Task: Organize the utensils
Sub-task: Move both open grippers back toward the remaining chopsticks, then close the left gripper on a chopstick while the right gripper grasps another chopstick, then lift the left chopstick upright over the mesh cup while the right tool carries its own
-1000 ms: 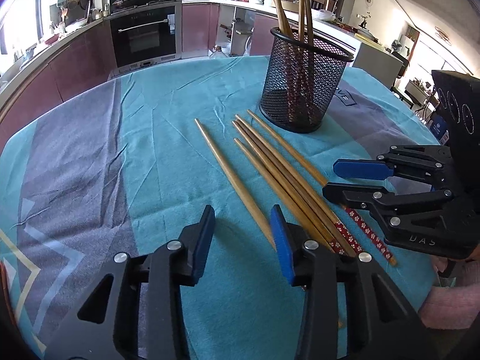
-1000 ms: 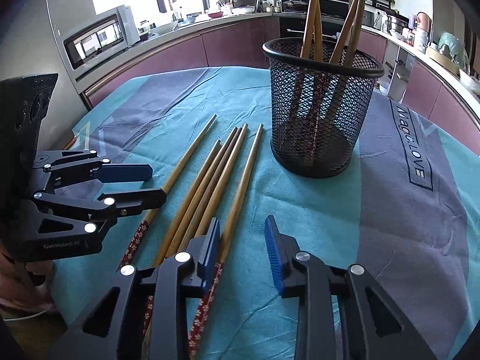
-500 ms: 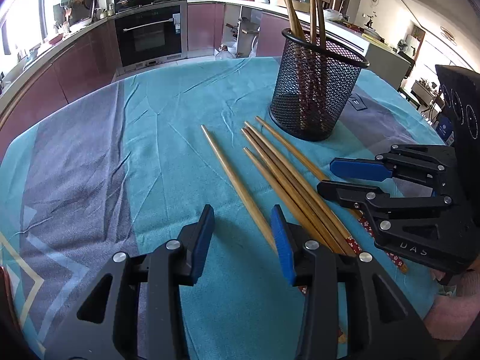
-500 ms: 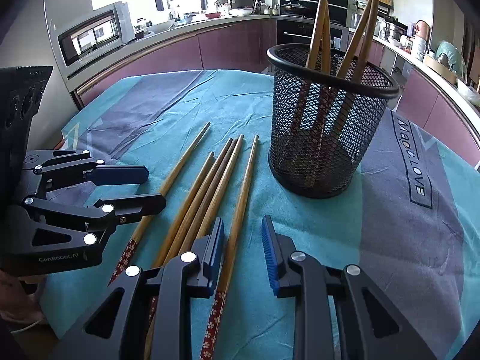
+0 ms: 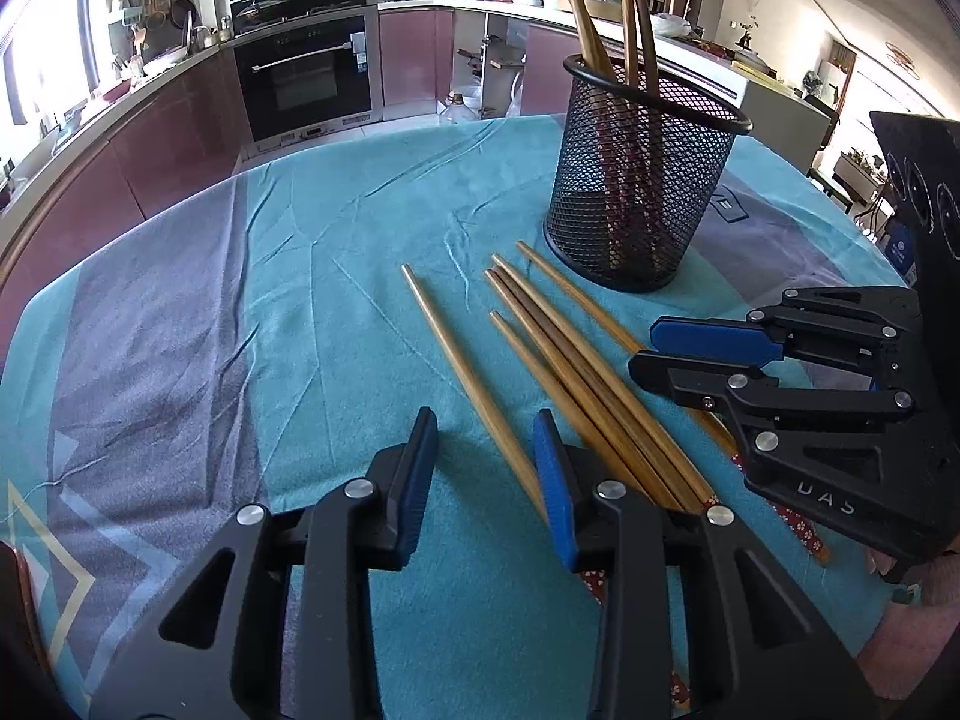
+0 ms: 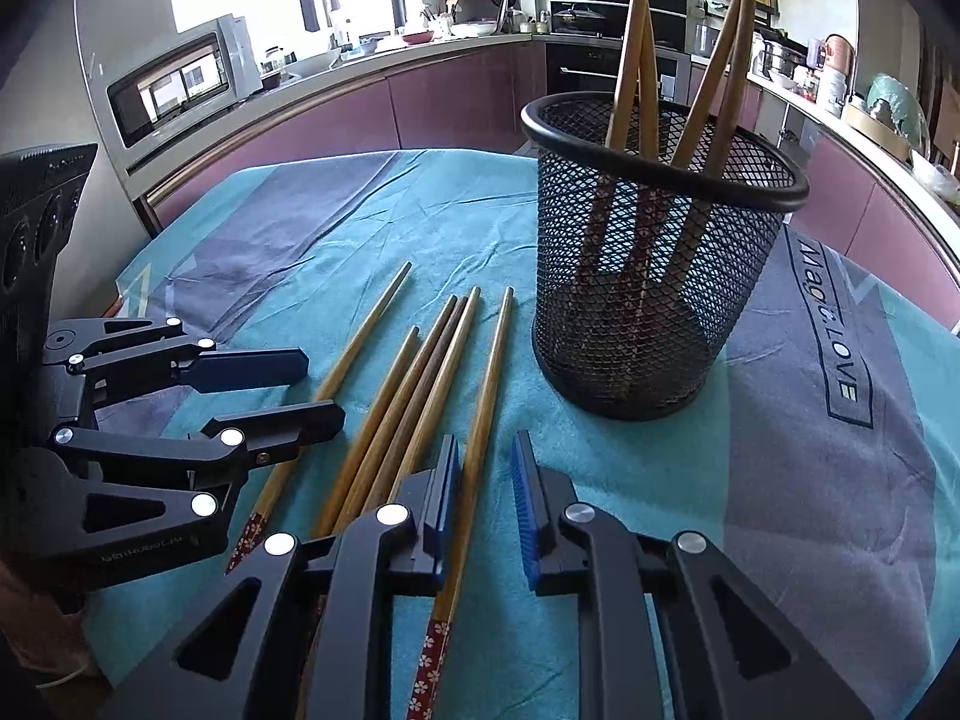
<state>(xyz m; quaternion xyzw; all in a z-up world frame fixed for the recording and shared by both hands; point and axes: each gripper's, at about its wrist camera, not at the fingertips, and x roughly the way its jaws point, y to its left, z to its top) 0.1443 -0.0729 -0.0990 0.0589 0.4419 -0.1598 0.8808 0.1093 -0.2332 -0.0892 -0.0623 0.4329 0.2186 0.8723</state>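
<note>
Several wooden chopsticks with red flowered ends lie side by side on a teal cloth. My left gripper (image 5: 485,438) straddles the lone leftmost chopstick (image 5: 456,354); its jaws are closing, and the stick lies close to the right pad with a gap on the other side. My right gripper (image 6: 486,444) straddles the rightmost chopstick (image 6: 492,372); its jaws are closing too, the stick against the left pad and clear of the right. Between them lies a bundle of chopsticks (image 6: 420,372). A black mesh cup (image 6: 648,300) behind holds several upright chopsticks.
Each gripper shows in the other's view: the right gripper (image 5: 647,348) at the right, the left gripper (image 6: 321,387) at the left. The mesh cup (image 5: 642,192) stands just past the chopstick tips. Kitchen counters and an oven (image 5: 306,78) ring the table.
Both pairs of jaws have narrowed around their chopsticks. Both views have edged slightly closer to the sticks and the mesh cup. The chopsticks lie where they were.
</note>
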